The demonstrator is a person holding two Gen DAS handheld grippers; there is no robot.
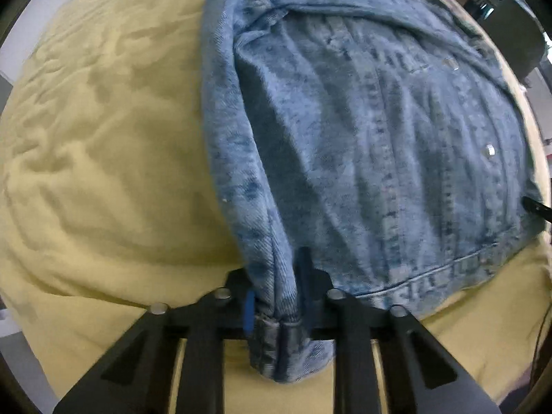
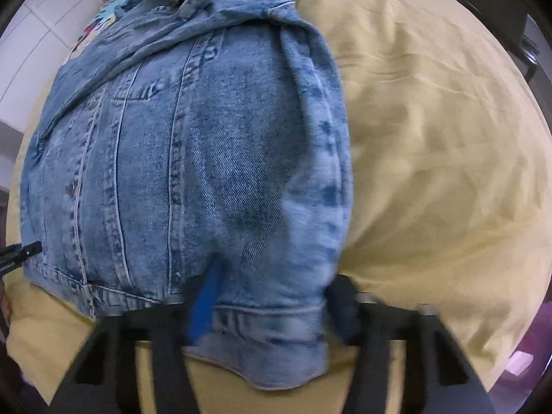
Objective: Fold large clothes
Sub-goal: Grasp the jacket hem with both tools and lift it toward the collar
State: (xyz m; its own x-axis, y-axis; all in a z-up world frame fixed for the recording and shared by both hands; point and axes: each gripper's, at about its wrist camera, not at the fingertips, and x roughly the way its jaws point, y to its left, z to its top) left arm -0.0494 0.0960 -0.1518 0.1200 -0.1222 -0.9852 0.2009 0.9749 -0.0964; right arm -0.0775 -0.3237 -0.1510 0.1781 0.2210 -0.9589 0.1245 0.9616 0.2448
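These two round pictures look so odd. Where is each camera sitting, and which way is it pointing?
Left wrist: sits on the left tool, looking forward along its fingers at the denim jacket; the tool is shut on the jacket's hem corner.
Right wrist: sits on the right tool, facing the jacket's other hem corner; its fingers straddle the denim.
Shared: the same jacket on the yellow bedspread, and each view glimpses the other tool at its edge.

Denim jacket on a yellow-covered bed

A rumpled pale-yellow cover (image 1: 103, 158) spreads over the whole soft surface. In the left wrist view the blue denim jacket (image 1: 362, 145) lies directly on it from centre toward 2 o'clock; in the right wrist view it lies from centre toward 10 o'clock, bare cover at 3 o'clock.
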